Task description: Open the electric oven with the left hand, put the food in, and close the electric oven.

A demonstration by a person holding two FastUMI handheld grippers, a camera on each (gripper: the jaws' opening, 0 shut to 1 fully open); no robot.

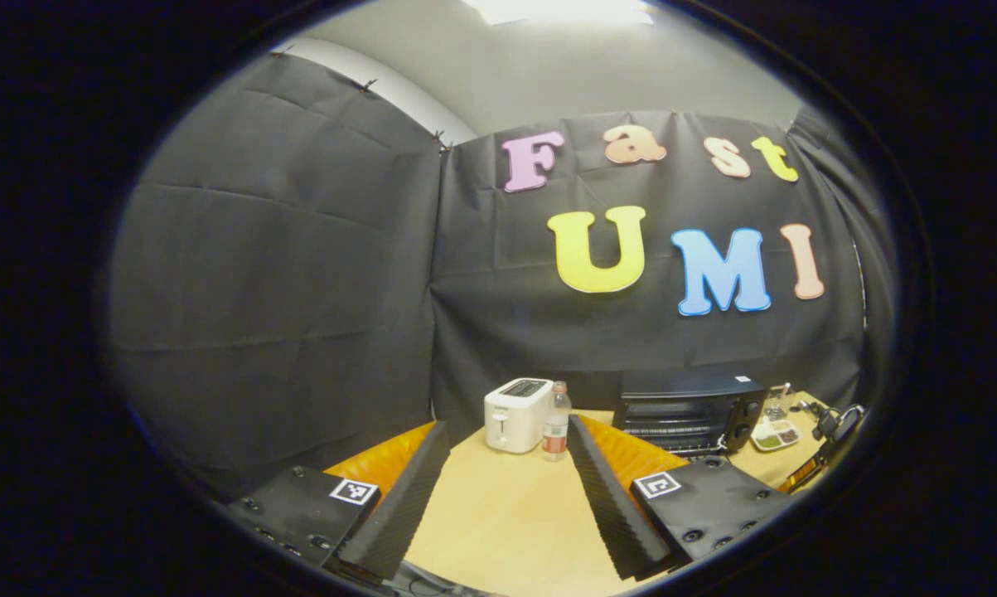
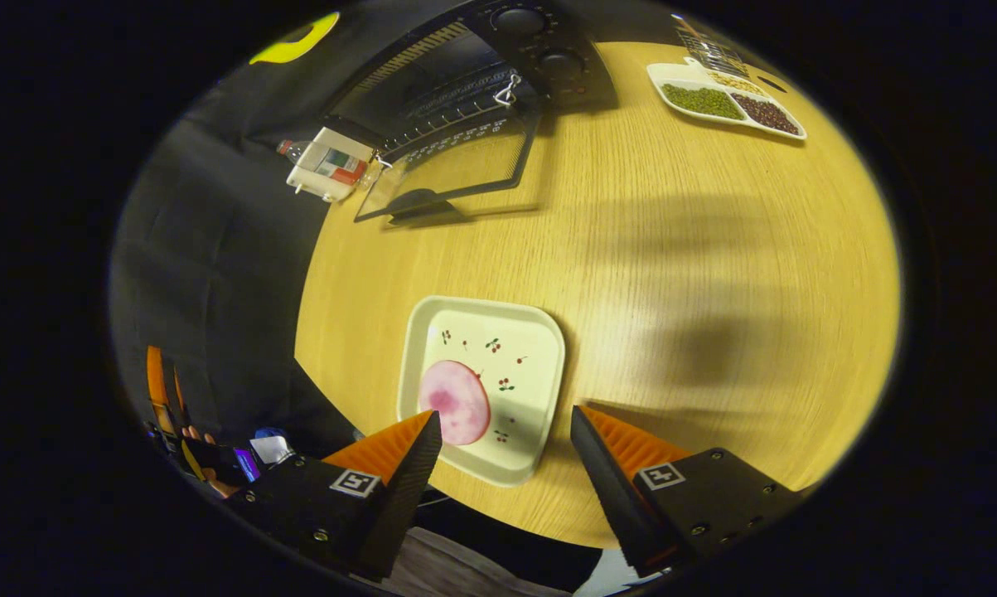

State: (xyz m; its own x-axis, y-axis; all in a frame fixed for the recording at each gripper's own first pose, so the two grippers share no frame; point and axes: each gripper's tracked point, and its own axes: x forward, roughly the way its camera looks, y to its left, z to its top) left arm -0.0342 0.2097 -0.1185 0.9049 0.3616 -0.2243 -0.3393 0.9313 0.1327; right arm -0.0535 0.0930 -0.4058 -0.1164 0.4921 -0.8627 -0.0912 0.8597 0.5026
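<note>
A: While the left gripper (image 1: 506, 489) hangs above the wooden table (image 1: 498, 514), its fingers stand spread apart with nothing between them. Past them, a white toaster (image 1: 516, 414) and a clear bottle (image 1: 555, 421) with a red cap stand side by side near the table's far edge.

B: And the electric oven?

A: The black electric oven (image 1: 689, 412) sits on the table just beyond the bottle, against the black cloth wall (image 1: 299, 274). From the right gripper view, its glass door (image 2: 452, 170) lies folded down flat over the table, and two knobs (image 2: 539, 40) line its front panel.

B: Where is the food?

A: A round pink slice of food (image 2: 455, 402) rests on a square cream plate (image 2: 498, 332) printed with small cherries, near the table's front edge and well apart from the oven. The right gripper (image 2: 506, 452) hovers over that plate, fingers parted and gripping nothing; one fingertip (image 2: 419, 439) overlaps the slice in the picture, though contact cannot be told.

B: Anything else?

A: A divided white dish (image 2: 726, 95) of green and dark red beans lies beside the oven. A hand (image 2: 204, 456) holding a dark device shows low at the edge, off the table.
</note>
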